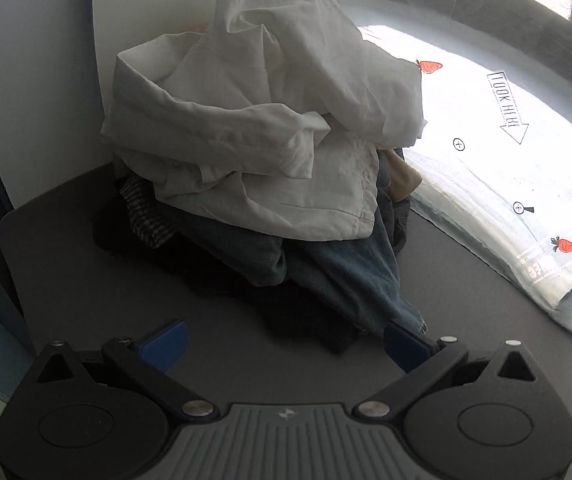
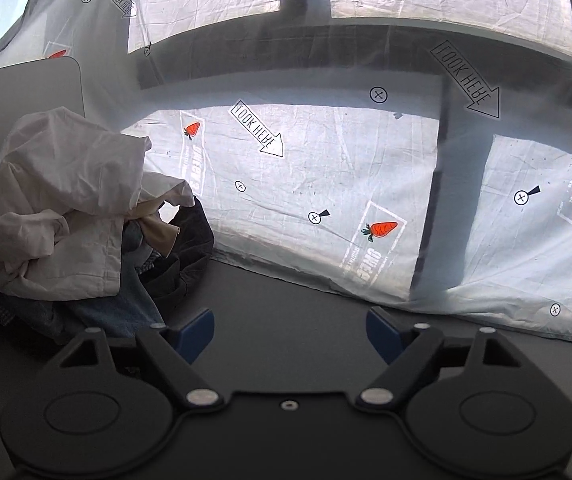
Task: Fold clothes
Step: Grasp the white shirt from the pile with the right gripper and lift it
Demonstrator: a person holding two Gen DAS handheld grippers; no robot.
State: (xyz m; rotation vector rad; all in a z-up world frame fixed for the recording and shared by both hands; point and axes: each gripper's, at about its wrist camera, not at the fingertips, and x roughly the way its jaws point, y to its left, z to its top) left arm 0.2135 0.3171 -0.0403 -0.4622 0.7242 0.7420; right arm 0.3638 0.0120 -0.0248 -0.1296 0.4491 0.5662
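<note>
Left wrist view: the left claw (image 1: 284, 340) sits at the bottom of the frame with its blue fingers (image 1: 166, 342) spread wide and nothing between them, low over the dark grey worktop (image 1: 66, 280). Straight ahead, in the centre of the frame, stands the pile of clothes (image 1: 254, 184). A crumpled white garment (image 1: 246, 112) lies heaped on top; under it show blue denim (image 1: 349, 276), a striped piece (image 1: 146, 216) at the left and dark fabric at the bottom. The right blue finger is just beside the denim's lower edge; whether it touches cannot be told. A white wall panel (image 1: 46, 80) rises behind the pile.

Right wrist view: the right claw (image 2: 289, 330) is also spread and empty, over bare worktop (image 2: 286, 288). The clothes pile (image 2: 78, 216) lies in the left half of the frame, apart from this claw. A translucent printed sheet (image 2: 325, 168), with carrots and arrows, fills the background against bright windows.
</note>
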